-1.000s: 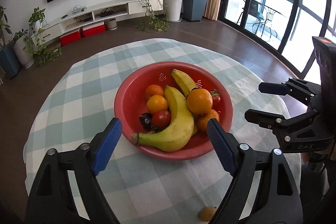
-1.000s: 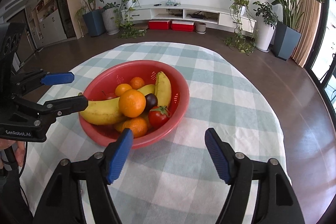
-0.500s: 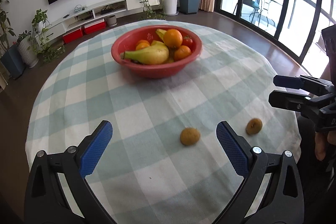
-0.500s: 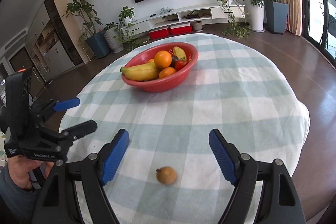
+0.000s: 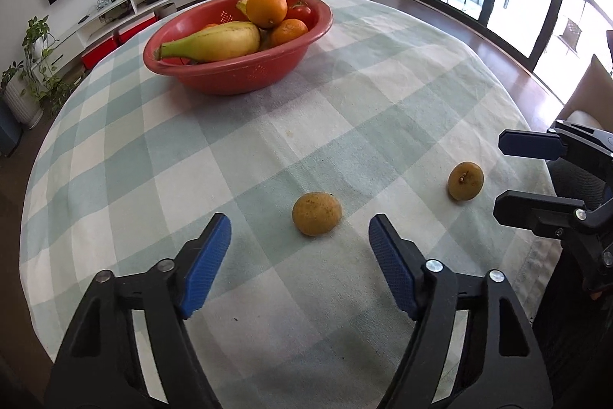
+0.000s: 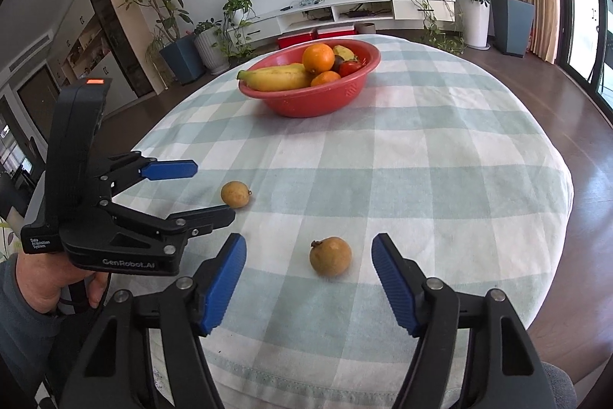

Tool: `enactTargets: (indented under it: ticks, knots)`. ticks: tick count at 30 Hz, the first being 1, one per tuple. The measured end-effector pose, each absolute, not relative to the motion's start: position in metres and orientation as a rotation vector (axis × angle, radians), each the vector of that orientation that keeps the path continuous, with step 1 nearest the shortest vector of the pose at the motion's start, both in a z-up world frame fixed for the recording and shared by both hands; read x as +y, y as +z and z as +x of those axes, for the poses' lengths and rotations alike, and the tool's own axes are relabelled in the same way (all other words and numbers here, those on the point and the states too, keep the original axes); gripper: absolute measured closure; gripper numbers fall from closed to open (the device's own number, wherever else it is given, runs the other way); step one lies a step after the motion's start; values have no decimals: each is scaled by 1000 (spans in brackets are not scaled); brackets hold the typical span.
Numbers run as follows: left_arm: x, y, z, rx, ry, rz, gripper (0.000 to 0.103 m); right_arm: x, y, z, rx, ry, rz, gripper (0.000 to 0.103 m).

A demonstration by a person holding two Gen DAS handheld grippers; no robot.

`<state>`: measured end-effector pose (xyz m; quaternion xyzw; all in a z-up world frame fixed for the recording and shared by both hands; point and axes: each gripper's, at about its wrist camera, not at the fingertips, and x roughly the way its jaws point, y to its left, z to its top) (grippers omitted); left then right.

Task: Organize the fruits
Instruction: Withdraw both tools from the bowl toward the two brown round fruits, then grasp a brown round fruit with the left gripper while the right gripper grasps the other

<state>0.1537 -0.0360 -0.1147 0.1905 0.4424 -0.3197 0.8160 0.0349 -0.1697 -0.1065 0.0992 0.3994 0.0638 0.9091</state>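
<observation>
Nearest in the left wrist view, the left gripper (image 5: 300, 252) is seen with its jaws closing from a moderate spread and nothing pressed between them; a small brown fruit (image 5: 316, 213) lies on the checked cloth just beyond the tips, at about 12 o'clock from the gripper and a touch toward its right finger. In the right wrist view the right gripper (image 6: 308, 273) is likewise closing on nothing yet, and a second brown fruit (image 6: 330, 256) is found almost between its fingertips, at 12 o'clock and slightly toward the right finger, its stem end turned toward 10 o'clock. Each fruit is nearly round, so little long axis is offered and the line of approach matters more than the wrist's roll. The pairing is judged plain: the first fruit is nearer the left hand, the second nearer the right, which appears at 3 o'clock in the left view just beside that fruit. A short forward and downward reach is judged to be what each grasp calls for. Farther off, toward 11 o'clock on the desk (image 6: 440, 160), well apart from both loose fruits, the red bowl (image 5: 230, 79) is seen already holding a banana (image 5: 214, 43), oranges and a tomato, and is taken as the likely destination.
</observation>
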Motion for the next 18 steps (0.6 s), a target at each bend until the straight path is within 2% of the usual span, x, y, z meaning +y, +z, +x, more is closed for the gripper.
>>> enactTargets:
  ticks: [3, 8, 12, 14, 18]
  knots:
    - [-40, -119, 157, 951, -698, 423, 34, -171, -106, 36, 825, 137, 208, 32]
    - [-46, -124, 161, 969, -732, 449, 54, -171, -108, 36, 837, 140, 216, 32]
    - [-49, -127, 164, 977, -746, 450, 56, -170, -109, 37, 847, 141, 214, 32]
    - [-50, -129, 164, 984, -750, 451, 66, -170, -111, 39, 854, 138, 213, 32]
    - [-49, -130, 165, 987, -756, 438, 70, -170, -112, 40, 860, 137, 213, 32]
